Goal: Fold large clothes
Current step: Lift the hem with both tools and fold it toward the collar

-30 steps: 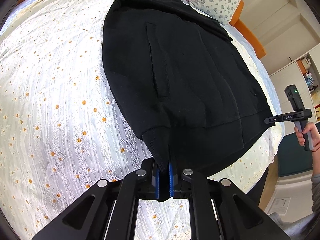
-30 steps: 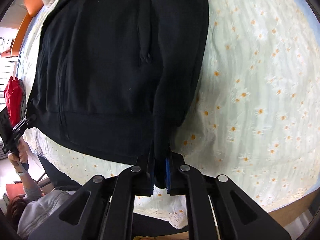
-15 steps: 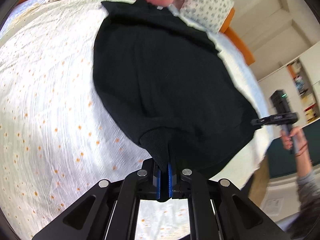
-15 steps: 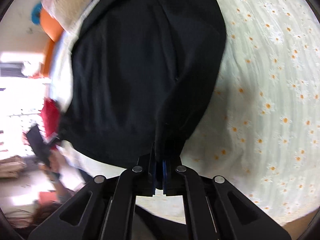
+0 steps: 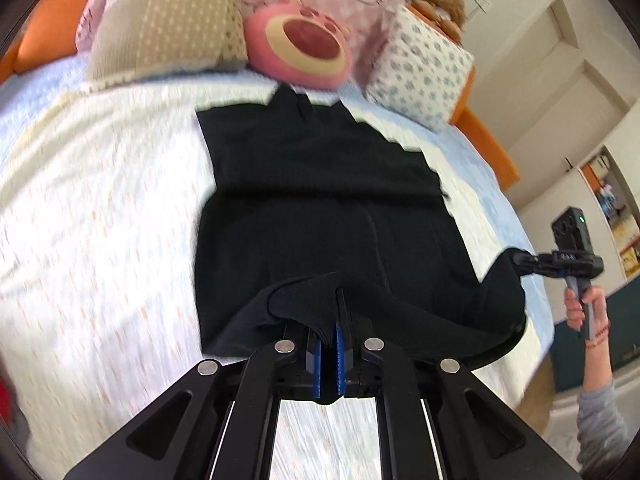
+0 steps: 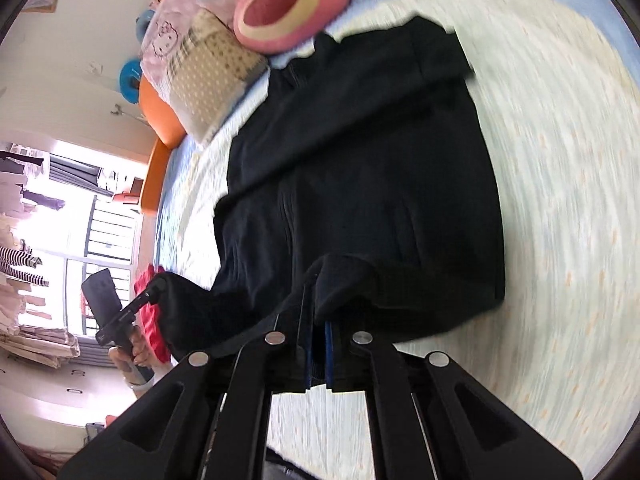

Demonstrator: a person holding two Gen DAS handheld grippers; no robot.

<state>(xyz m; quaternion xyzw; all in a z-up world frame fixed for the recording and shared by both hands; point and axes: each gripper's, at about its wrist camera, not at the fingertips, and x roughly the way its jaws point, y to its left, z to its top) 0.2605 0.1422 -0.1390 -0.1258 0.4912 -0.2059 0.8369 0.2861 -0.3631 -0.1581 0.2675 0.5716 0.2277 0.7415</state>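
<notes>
Pinching the ribbed hem of the black jacket [image 5: 320,208], the left gripper [image 5: 329,354] has its blue pads [image 5: 316,360] closed tight on a fold of the dark knit, right at the near edge of the bed. The right gripper [image 6: 318,356] is clamped the same way on the hem's other corner, so the bottom band hangs raised between the two while the rest of the garment lies flat on the daisy-print bedspread [image 5: 100,220].

From the fingers, the jacket runs straight away: its long axis points from the lifted hem towards the collar, which lies far off, just short of the pink plush cushion [image 5: 298,46] and the patchwork pillow [image 5: 168,24] by the orange headboard [image 5: 36,40]. A crease already crosses the cloth partway up.

Both hands look equally placed, one at each hem corner, so neither is nearer. As I judge it, the coming move is a carry forward along that axis, laying hem onto shoulders. Uneven travel would skew the fold.
</notes>
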